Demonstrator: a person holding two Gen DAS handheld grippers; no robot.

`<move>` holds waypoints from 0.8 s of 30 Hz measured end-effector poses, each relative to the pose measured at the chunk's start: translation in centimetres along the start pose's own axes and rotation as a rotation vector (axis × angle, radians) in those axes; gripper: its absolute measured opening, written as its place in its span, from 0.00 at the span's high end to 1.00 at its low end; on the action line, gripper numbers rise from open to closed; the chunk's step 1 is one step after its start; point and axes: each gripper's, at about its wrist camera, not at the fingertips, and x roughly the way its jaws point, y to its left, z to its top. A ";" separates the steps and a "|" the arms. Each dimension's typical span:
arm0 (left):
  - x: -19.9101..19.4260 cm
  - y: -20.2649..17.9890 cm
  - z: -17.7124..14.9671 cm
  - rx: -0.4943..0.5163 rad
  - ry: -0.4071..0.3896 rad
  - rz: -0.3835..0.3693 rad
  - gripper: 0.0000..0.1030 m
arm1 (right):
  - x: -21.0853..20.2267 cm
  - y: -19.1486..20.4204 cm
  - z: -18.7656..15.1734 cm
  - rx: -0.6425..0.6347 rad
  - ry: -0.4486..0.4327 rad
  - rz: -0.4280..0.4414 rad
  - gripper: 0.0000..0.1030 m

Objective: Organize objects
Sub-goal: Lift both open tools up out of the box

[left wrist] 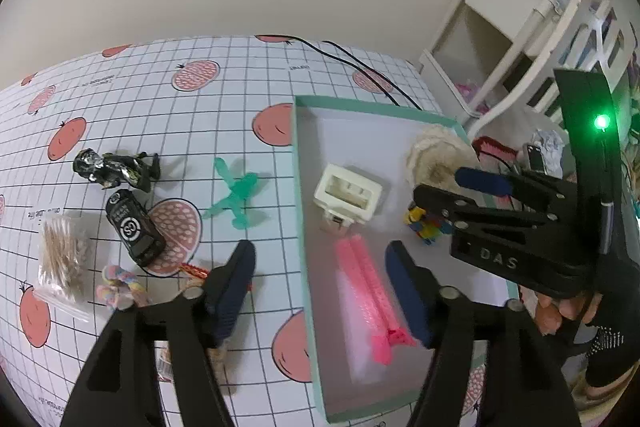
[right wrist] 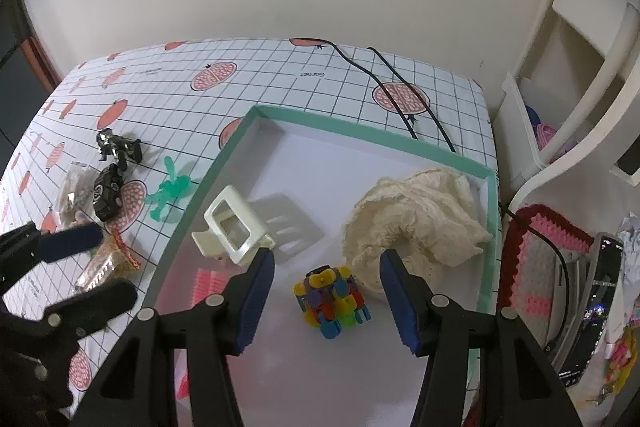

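The shallow box (right wrist: 224,155) with a green rim and pale, smooth floor takes up the middle of the right wrist view; its left wall runs from 12 o'clock down toward 8 o'clock, and its far wall slants off to 3 o'clock. The right gripper (right wrist: 326,301) hangs above the box floor with its jaws apart and nothing pressed between them; the block toy (right wrist: 330,301), a knobbly cube of bright plastic pieces, lies on the floor in the gap, clear of both ribbed blue pads (right wrist: 256,303). At 2 o'clock from the toy a cream knitted cloth (right wrist: 420,223) is bunched against the right wall. At 10 o'clock a glossy cream hair clip (right wrist: 234,233) lies tilted. Bare floor stays open behind these, up to the far corner.

The left gripper (left wrist: 320,291) straddles the box's left wall, jaws released, one finger over the table, the other over the box. A pink ribbed comb (left wrist: 370,301) lies flat just beside the inner finger, its touch uncertain.

On the checked, fruit-printed tablecloth (left wrist: 160,99), at 9 o'clock from the box, lie a translucent green figure (left wrist: 236,197), a black toy car (left wrist: 134,227) and a shiny dark figure (left wrist: 114,169), well apart from the wall.
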 end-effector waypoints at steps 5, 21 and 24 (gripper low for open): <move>-0.2 0.9 0.2 -0.015 -0.038 0.018 0.13 | -0.1 0.1 -0.1 -0.006 -0.008 0.007 0.25; -0.6 3.2 0.5 -0.077 -0.104 0.092 0.00 | -0.2 0.2 0.0 -0.008 -0.020 0.022 0.00; -0.6 3.3 0.5 -0.082 -0.108 0.098 0.00 | -0.2 0.2 0.0 -0.006 -0.021 0.022 0.00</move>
